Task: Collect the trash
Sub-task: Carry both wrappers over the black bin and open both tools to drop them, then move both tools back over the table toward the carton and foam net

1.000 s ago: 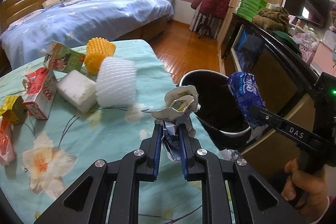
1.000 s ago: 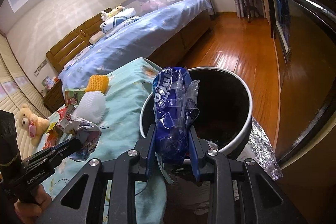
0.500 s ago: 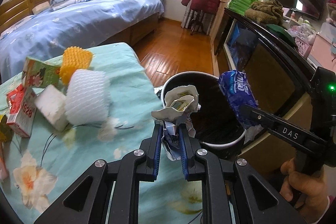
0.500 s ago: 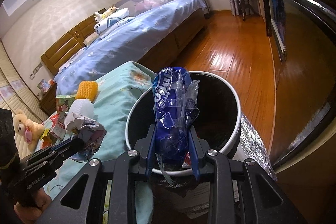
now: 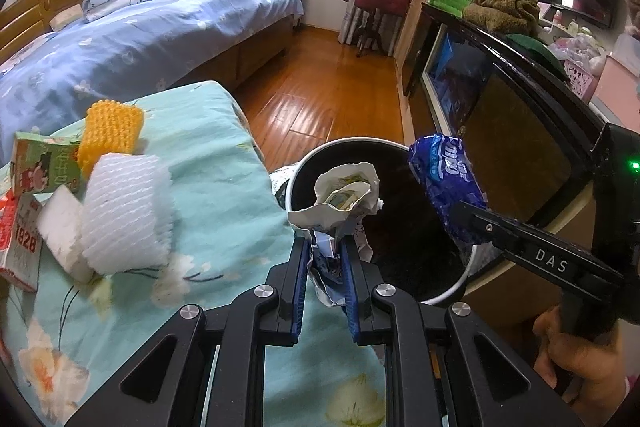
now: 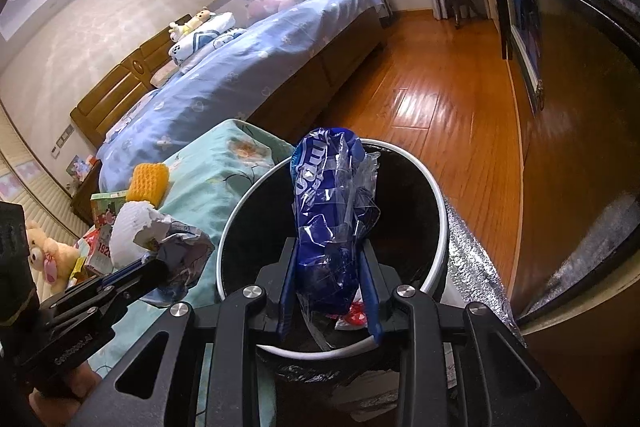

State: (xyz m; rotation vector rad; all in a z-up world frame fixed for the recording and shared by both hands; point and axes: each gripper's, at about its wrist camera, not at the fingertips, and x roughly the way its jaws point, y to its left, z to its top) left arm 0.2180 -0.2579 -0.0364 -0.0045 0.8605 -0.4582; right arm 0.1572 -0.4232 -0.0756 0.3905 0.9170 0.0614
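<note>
The left gripper [image 5: 326,259] was clenched on a crumpled paper wrapper [image 5: 344,197], whose long axis ran forward along the fingers, its open, flared end pointing away from the camera and reaching over the near rim of the trash bin [image 5: 452,283]. The right gripper [image 6: 330,279] was clenched on a blue plastic bag [image 6: 332,211], which stood lengthwise between the fingers, its rounded printed end pointing forward and up, directly above the bin's [image 6: 438,223] dark, liner-fitted interior. In the left wrist view the same blue bag [image 5: 446,183] hung over the far right side of the bin, tilted toward the left. The two loads were near each other but apart. The bin stood on the wooden floor [image 5: 320,95] just beside the edge of a surface draped in a teal floral cloth [image 5: 224,195]. On that cloth lay a white foam net [image 5: 124,215], a yellow foam net [image 5: 110,127], a white block [image 5: 60,231], a green carton [image 5: 40,163] and a red-and-white carton [image 5: 22,251]. A dark cabinet [image 5: 516,107] stood close to the bin's right. Small red scraps [image 6: 356,317] showed inside the bin.
</note>
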